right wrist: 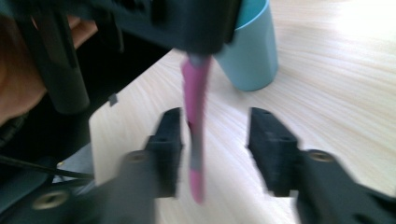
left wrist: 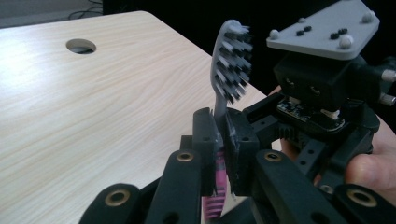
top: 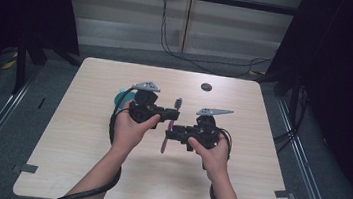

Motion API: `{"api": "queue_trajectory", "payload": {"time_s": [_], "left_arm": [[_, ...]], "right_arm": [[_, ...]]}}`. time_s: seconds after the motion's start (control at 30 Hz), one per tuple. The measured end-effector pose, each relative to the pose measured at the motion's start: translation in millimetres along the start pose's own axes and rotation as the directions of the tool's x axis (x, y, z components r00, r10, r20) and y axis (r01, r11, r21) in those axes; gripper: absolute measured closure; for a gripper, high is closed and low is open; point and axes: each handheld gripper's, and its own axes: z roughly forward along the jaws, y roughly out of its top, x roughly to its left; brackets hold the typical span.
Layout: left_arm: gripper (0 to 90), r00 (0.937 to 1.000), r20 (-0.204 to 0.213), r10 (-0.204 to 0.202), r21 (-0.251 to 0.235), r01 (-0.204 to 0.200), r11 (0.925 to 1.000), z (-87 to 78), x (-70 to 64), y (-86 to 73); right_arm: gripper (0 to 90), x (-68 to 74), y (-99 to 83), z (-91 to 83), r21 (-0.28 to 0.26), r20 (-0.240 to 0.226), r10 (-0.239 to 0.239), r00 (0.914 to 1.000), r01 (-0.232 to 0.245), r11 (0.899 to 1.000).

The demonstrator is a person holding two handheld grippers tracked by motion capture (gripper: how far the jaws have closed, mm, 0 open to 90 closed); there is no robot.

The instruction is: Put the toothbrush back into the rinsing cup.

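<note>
A toothbrush (top: 169, 129) with a pink handle and a grey bristled head (left wrist: 231, 60) is held upright above the wooden table (top: 85, 134). My left gripper (top: 173, 113) is shut on its neck, just below the head, as the left gripper view (left wrist: 224, 126) shows. My right gripper (top: 169, 134) comes in from the right, lower down. In the right gripper view it (right wrist: 215, 135) stands open with the pink handle (right wrist: 194, 130) hanging between its jaws, closer to the left one. That view is blurred.
A light blue cup (top: 121, 96) stands on the table behind the left gripper, also seen in the right gripper view (right wrist: 250, 51). A round cable hole (top: 206, 87) lies near the table's far edge. Dark curtains flank both sides.
</note>
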Motion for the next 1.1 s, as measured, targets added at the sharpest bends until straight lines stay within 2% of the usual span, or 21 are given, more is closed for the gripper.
{"api": "queue_trajectory", "payload": {"time_s": [0.03,0.1,0.13,0.17,0.23,0.27,0.3,0.4,0.47,0.53,0.63,0.67,0.73,0.77,0.8,0.83,0.87,0.9,0.93,0.97,1.1], "left_arm": [[84.3,1.0000,-0.004,0.002,-0.004,-0.002,1.0000,-2.4,1.4,0.3],[84.2,0.9998,-0.018,0.001,-0.015,-0.002,0.9999,-9.6,4.3,1.0],[84.3,0.9997,-0.023,0.001,-0.017,-0.001,0.9999,-11.9,4.7,1.3],[84.3,0.9997,-0.023,0.001,-0.017,-0.001,0.9999,-11.9,4.7,1.3],[84.2,0.9996,-0.029,-0.003,-0.028,0.002,0.9996,-18.8,7.0,2.0],[84.2,0.9996,-0.029,-0.003,-0.028,0.002,0.9996,-18.8,7.0,2.0],[84.2,0.9993,-0.037,0.001,-0.032,-0.002,0.9995,-22.6,8.3,2.1],[84.3,0.9992,-0.040,0.001,-0.036,-0.002,0.9994,-25.5,9.5,2.1],[84.3,0.9988,-0.049,-0.001,-0.039,0.000,0.9992,-28.6,11.4,1.6],[84.2,0.9984,-0.057,0.004,-0.036,-0.006,0.9994,-29.8,12.0,1.5],[84.3,0.9980,-0.063,-0.002,-0.039,-0.001,0.9992,-32.6,13.4,1.4],[84.2,0.9978,-0.066,0.005,-0.033,-0.007,0.9994,-34.9,14.4,1.8],[84.3,0.9977,-0.067,0.000,-0.038,-0.003,0.9993,-35.7,14.4,2.0],[84.2,0.9973,-0.073,0.004,-0.037,-0.006,0.9993,-38.4,15.5,2.7],[84.3,0.9973,-0.073,0.004,-0.037,-0.006,0.9993,-38.4,15.5,2.7],[84.2,0.9970,-0.077,0.005,-0.036,-0.008,0.9993,-41.1,16.8,3.4],[84.2,0.9970,-0.077,0.005,-0.036,-0.008,0.9993,-41.1,16.8,3.4],[84.2,0.9966,-0.082,0.004,-0.038,-0.007,0.9993,-43.4,17.7,4.1],[84.3,0.9966,-0.082,0.004,-0.038,-0.007,0.9993,-43.4,17.7,4.1],[84.3,0.9963,-0.086,0.004,-0.042,-0.008,0.9991,-45.6,18.2,5.0],[84.2,0.9955,-0.094,0.005,-0.049,-0.009,0.9987,-49.1,19.5,6.8]], "right_arm": [[49.4,0.0,0.0,0.0,0.000,0.000,0.000,1.0000,0.000,1.000],[41.4,-3.0,-3.0,-4.7,-0.022,0.017,-0.003,0.9999,0.003,1.000],[36.9,-4.9,-5.8,-9.2,-0.032,0.051,-0.016,0.9986,0.017,0.999],[36.9,-4.9,-5.8,-9.2,-0.032,0.051,-0.016,0.9986,0.017,0.999],[30.5,-9.6,-12.1,-16.4,-0.014,0.097,-0.024,0.9950,0.026,1.000],[30.5,-9.6,-12.1,-16.4,-0.014,0.097,-0.024,0.9950,0.026,1.000],[26.6,-12.3,-17.6,-20.5,-0.001,0.136,-0.036,0.9901,0.036,0.999],[25.4,-15.2,-23.6,-23.8,0.024,0.165,-0.039,0.9854,0.036,0.999],[21.0,-18.9,-32.3,-26.6,0.062,0.228,-0.062,0.9715,0.050,0.997],[19.2,-20.2,-34.9,-26.8,0.075,0.244,-0.061,0.9678,0.044,0.996],[16.0,-23.6,-42.4,-27.9,0.113,0.280,-0.082,0.9564,0.052,0.992],[16.3,-26.1,-47.3,-28.2,0.139,0.310,-0.086,0.9469,0.044,0.989],[16.3,-27.7,-50.0,-28.1,0.145,0.320,-0.083,0.9438,0.038,0.989],[16.2,-30.2,-56.0,-28.1,0.170,0.338,-0.097,0.9360,0.040,0.985],[16.2,-30.2,-56.0,-28.1,0.170,0.338,-0.097,0.9360,0.040,0.985],[16.1,-31.7,-62.5,-28.1,0.186,0.355,-0.110,0.9282,0.046,0.982],[16.1,-31.7,-62.5,-28.1,0.186,0.355,-0.110,0.9282,0.046,0.982],[16.1,-33.2,-68.3,-27.3,0.206,0.368,-0.125,0.9212,0.050,0.977],[16.1,-33.2,-68.3,-27.3,0.206,0.368,-0.125,0.9212,0.050,0.977],[16.1,-34.0,-73.3,-26.3,0.228,0.382,-0.137,0.9142,0.050,0.972],[16.1,-35.0,-79.4,-25.4,0.247,0.394,-0.157,0.9057,0.060,0.967]]}}
